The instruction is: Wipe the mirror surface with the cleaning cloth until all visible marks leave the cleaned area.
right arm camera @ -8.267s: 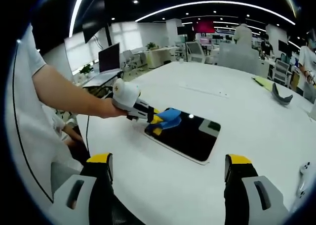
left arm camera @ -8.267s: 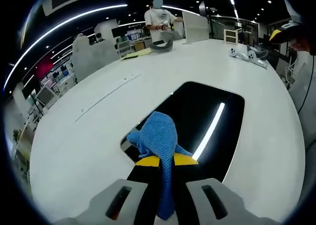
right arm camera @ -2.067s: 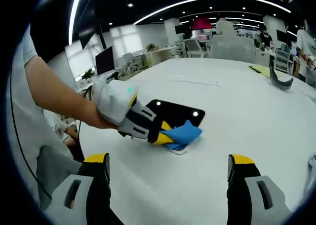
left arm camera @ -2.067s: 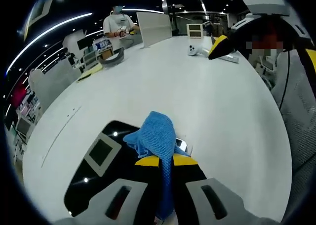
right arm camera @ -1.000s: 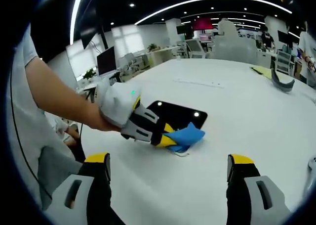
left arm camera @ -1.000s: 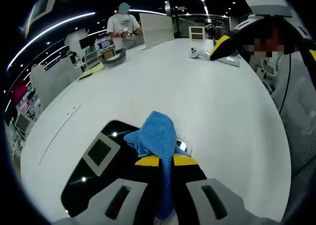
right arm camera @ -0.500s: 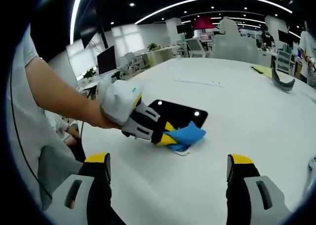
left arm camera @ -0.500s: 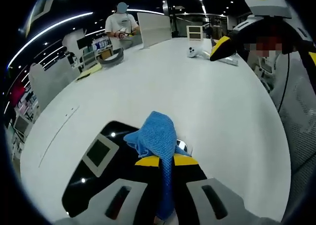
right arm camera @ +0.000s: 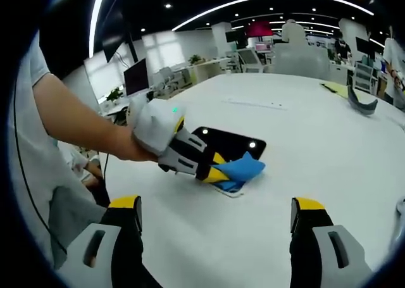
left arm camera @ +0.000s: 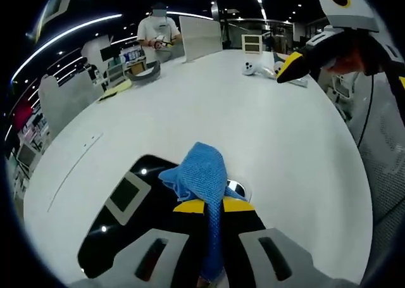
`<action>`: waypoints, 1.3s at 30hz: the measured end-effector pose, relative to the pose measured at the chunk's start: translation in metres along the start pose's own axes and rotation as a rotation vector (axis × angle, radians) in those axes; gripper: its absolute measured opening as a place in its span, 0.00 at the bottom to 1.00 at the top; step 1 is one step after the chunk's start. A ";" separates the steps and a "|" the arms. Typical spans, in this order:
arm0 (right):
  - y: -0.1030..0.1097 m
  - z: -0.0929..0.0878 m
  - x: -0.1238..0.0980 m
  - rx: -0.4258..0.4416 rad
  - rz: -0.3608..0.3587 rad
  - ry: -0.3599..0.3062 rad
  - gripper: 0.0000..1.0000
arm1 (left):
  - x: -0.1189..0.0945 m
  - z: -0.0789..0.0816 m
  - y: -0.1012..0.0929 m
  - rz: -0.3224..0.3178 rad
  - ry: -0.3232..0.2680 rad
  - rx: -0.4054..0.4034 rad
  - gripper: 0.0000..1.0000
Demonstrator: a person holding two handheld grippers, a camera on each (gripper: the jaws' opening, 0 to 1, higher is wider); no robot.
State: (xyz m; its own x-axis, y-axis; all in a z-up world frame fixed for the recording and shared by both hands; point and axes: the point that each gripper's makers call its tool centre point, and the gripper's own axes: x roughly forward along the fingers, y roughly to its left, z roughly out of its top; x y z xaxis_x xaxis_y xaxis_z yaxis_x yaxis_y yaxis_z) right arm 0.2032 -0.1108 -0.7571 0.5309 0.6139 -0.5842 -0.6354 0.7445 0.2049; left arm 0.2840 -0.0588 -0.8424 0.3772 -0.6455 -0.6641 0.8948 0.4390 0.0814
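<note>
Spanning both views, a broad white table (left arm camera: 266,149) is seen inside an open-plan office with a dark ceiling crossed by long curved light strips (right arm camera: 266,0). A dark rectangular mirror (left arm camera: 120,221) lies flat on the table, and ceiling lights are reflected in it as small bright dots. In the left gripper view, the left gripper (left arm camera: 212,206) is shown with its 2 yellow-tipped jaws clenched on a blue cleaning cloth (left arm camera: 199,174), which is bunched over the mirror's corner; a trailing strip of the cloth hangs back between the jaws. In the right gripper view, the same gripper (right arm camera: 218,172) is seen held by a person's bare forearm (right arm camera: 82,126), with the cloth (right arm camera: 242,168) pressed at the mirror's (right arm camera: 231,145) near corner. The right gripper (right arm camera: 215,209) is held back from the mirror over bare table (right arm camera: 316,142), its 2 jaws spread wide and nothing between them. At the table's far end, a white panel (left arm camera: 201,38) stands upright, a standing person in a pale shirt (left arm camera: 157,35) is seen behind it, and small white devices (left arm camera: 250,67) rest on the tabletop. A monitor (right arm camera: 139,76) and desks are visible in the background of the right gripper view.
</note>
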 end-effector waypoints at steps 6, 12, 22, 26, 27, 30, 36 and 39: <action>0.001 0.000 0.001 -0.002 0.006 0.005 0.98 | 0.003 0.002 0.010 0.009 -0.001 -0.003 0.05; -0.003 -0.004 0.000 0.000 -0.001 0.016 0.98 | 0.007 0.004 0.019 0.003 -0.002 0.008 0.05; -0.011 -0.005 0.000 0.005 -0.010 0.021 0.98 | 0.012 0.006 0.043 0.039 -0.009 -0.039 0.05; -0.010 -0.003 0.003 0.002 -0.002 0.019 0.98 | 0.013 0.006 0.051 0.053 -0.008 -0.047 0.05; -0.011 -0.003 0.004 0.004 -0.001 0.024 0.98 | 0.014 0.006 0.053 0.056 -0.005 -0.045 0.05; -0.012 -0.002 0.004 0.006 -0.001 0.021 0.98 | 0.015 0.007 0.059 0.061 -0.006 -0.050 0.05; -0.011 -0.005 0.006 0.008 0.002 0.028 0.98 | 0.016 0.007 0.067 0.067 -0.014 -0.067 0.05; -0.012 -0.007 0.007 0.008 0.003 0.035 0.98 | 0.017 0.007 0.070 0.066 -0.019 -0.087 0.05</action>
State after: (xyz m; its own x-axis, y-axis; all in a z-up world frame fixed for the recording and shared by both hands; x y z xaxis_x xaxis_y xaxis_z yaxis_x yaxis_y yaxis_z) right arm 0.2101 -0.1172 -0.7689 0.5085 0.6067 -0.6110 -0.6327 0.7446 0.2127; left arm 0.3548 -0.0432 -0.8426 0.4396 -0.6247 -0.6453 0.8441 0.5329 0.0592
